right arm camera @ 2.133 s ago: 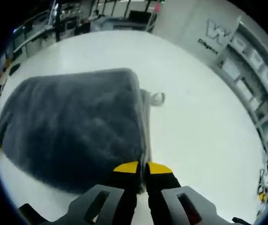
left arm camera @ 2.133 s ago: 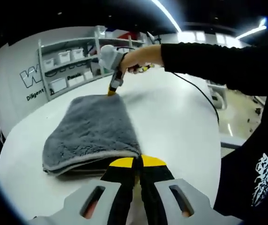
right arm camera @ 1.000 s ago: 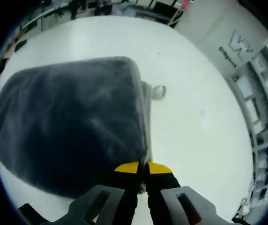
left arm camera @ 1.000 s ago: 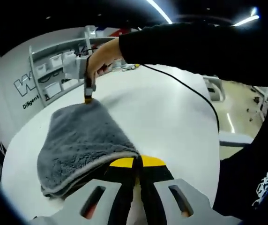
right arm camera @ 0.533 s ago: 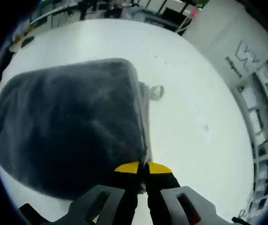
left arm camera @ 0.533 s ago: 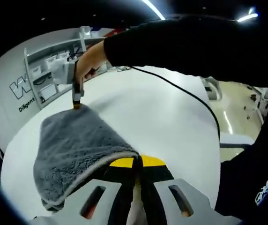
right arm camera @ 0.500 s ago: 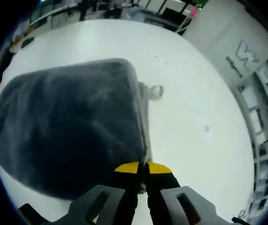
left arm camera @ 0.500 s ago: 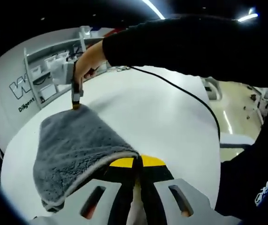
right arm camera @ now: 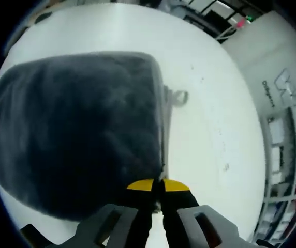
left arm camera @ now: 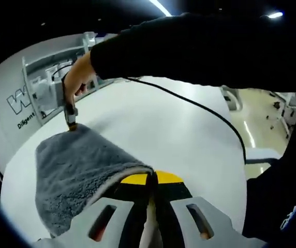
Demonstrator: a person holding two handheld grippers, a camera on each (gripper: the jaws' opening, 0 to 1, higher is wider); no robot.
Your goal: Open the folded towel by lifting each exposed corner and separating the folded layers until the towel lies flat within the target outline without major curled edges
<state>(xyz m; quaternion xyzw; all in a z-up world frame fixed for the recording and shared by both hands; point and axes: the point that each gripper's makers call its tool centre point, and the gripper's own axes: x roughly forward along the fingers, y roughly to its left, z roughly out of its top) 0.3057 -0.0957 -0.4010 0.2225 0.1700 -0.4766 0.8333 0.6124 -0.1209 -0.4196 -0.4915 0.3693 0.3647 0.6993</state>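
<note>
In the left gripper view, the left gripper has its yellow-tipped black jaws pressed together on a corner of the thick grey plush towel, whose pale-edged hem curls over the jaw tips. From that pinch the towel's upper layer runs away to its far corner, where the right gripper, held by a hand in a black sleeve, comes down onto the cloth. A black cable trails across the white table.

In the right gripper view, the right gripper's jaws are likewise closed, nipping the towel's near corner. The dark grey towel spreads up and left from the jaws, with a small loop tag sticking out beside its far edge over the table.

Grey shelving stands by the wall beyond the table.
</note>
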